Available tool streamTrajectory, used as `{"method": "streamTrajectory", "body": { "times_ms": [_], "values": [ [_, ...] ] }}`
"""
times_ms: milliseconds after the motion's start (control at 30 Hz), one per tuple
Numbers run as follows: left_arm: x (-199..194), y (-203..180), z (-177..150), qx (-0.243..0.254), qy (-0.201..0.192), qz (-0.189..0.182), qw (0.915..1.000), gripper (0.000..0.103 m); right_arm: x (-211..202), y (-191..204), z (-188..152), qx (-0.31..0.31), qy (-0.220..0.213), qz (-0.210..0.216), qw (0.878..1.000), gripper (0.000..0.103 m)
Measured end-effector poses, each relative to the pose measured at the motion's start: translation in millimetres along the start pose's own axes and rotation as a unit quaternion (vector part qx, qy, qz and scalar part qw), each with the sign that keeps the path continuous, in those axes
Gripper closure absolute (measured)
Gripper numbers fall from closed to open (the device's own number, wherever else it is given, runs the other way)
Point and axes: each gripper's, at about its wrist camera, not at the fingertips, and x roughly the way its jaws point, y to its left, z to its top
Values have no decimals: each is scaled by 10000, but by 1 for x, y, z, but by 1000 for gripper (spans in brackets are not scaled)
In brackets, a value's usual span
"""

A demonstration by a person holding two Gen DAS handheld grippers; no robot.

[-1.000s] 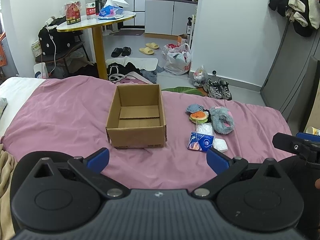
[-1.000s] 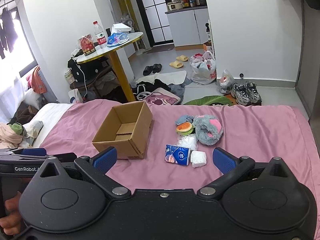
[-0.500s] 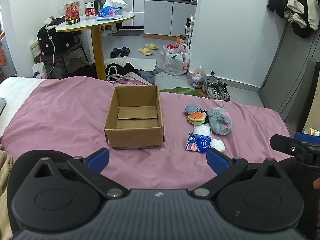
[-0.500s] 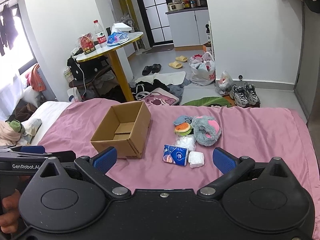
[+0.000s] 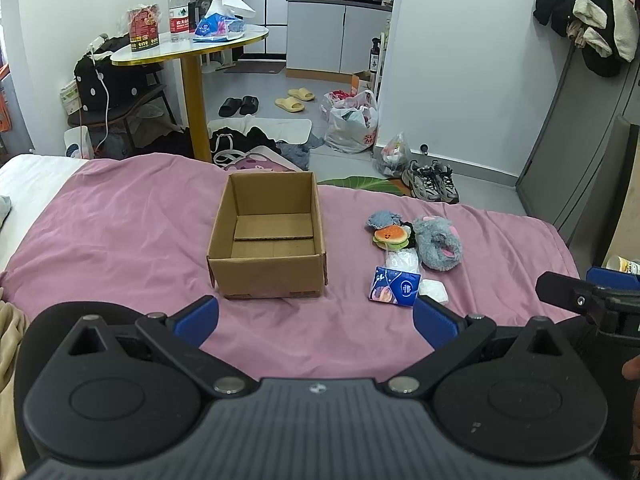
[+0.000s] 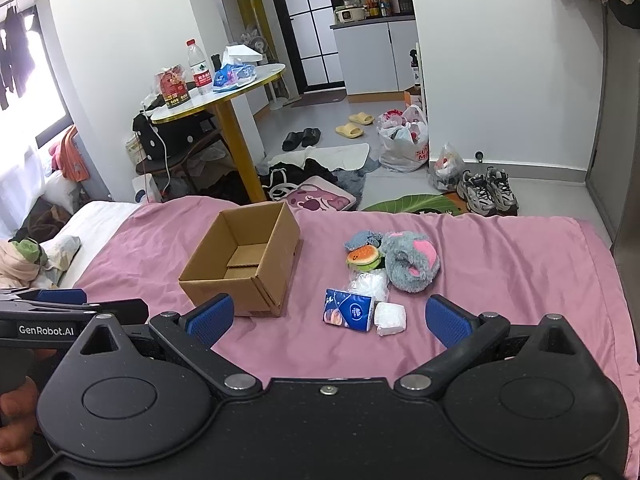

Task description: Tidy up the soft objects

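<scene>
Left gripper (image 5: 315,316): blue-padded fingers (image 5: 196,315) spread wide, nothing between them, hovering over the near edge of the bed, aimed at the box.
Right gripper (image 6: 327,317): jaws wide apart, holding nothing, low over the near edge of the bed, the tissue pack framed between the fingers (image 6: 447,319).
Pink bedsheet (image 5: 120,232): covers the bed, wrinkled, carries the box and all the soft things.
Cardboard box (image 5: 267,239): open-topped, upright near the middle of the bed, only its folded bottom flaps visible inside.
Soft objects: clustered right of the box, toward the right side of the bed, apart from the box.
Grey plush slipper (image 6: 408,260): pink lining, farthest right in the cluster, touching the burger toy.
Burger plush (image 6: 363,258): orange with a face, just left of the slipper.
Blue-grey plush piece (image 6: 360,239): just behind the burger, toward the far edge.
Clear plastic bag (image 6: 370,282): crumpled, between the burger and the tissue pack.
Blue tissue pack (image 6: 347,310): lies flat, nearest the near edge.
White packet (image 6: 390,317): touching the tissue pack's right side.
Round table (image 5: 192,46): yellow leg, beyond the far edge of the bed, with a water bottle (image 5: 178,12).
</scene>
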Motion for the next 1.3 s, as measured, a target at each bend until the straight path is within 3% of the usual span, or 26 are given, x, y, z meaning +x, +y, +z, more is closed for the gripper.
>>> {"method": "streamTrajectory", "body": {
  "times_ms": [600,1300],
  "values": [
    [4,0,1,-48,8,78,10000,0,12,0,-2,23,0,72,10000,0],
    [37,2,14,-104,191,64,9997,0,47,-14,6,183,288,29,9994,0]
  ]
}}
